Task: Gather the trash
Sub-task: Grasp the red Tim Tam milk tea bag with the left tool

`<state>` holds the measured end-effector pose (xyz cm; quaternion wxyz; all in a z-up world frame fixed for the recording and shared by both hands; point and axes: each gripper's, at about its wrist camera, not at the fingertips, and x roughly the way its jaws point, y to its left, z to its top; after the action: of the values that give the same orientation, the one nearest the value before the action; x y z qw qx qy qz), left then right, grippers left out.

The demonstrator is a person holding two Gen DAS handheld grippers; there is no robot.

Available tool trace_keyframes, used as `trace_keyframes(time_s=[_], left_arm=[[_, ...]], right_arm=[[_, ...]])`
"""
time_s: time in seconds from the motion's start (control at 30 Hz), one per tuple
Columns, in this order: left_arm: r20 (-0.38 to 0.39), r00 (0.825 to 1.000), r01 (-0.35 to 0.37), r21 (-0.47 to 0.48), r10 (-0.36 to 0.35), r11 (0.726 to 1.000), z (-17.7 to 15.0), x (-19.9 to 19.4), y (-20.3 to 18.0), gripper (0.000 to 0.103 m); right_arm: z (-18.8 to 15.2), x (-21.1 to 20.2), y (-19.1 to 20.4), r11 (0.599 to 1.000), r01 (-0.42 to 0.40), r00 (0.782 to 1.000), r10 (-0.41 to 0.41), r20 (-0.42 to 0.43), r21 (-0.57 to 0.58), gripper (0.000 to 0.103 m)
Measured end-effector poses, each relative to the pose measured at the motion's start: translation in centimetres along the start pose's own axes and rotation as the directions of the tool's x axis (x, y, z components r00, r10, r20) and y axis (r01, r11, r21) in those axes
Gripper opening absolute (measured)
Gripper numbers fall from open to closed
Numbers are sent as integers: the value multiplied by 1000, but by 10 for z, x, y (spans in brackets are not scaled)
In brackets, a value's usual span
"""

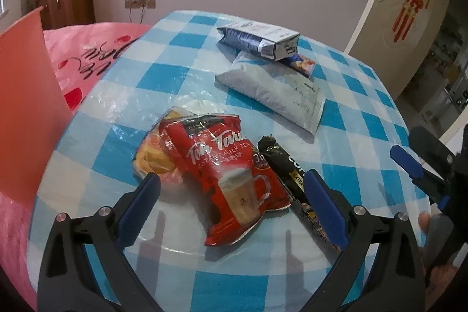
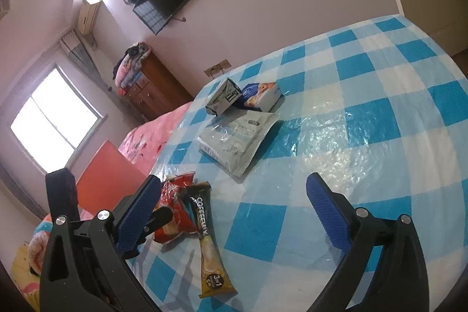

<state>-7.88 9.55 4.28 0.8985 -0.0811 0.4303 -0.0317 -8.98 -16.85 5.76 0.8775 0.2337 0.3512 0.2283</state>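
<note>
My left gripper (image 1: 231,196) hung spread wide around the red milk-tea packet (image 1: 231,180); my right gripper (image 2: 234,212) was likewise spread and held nothing. I judged the crinkled packet could slip, or the coffee stick (image 2: 209,236) touching its right side get pinched too. Glossy blue-checked plastic covered the worktop (image 2: 365,119); a pink bed (image 1: 96,48) lay left of the packet.

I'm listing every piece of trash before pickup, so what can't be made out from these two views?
- Yellow wrapper: left wrist view, mostly hidden under the red milk tea packet.
- Coffee stick: its lower end is hidden by the left gripper finger.
- Blue packet: partly hidden by the grey carton; its print is too small to read.
</note>
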Motion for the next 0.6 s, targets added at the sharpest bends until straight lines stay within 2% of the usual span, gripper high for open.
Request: trace_keyframes(time_s=[0.33,0.6], left_arm=[[-66,996,-58,-9,57,998,4,18,-5,98],[-77,992,-96,1,96,995,6,24,-8,94]], right_arm=[[-11,17,14,995,-72,989,61,-135,-73,98],[-18,21,26,986,-122,977,98,-190,-118,98]])
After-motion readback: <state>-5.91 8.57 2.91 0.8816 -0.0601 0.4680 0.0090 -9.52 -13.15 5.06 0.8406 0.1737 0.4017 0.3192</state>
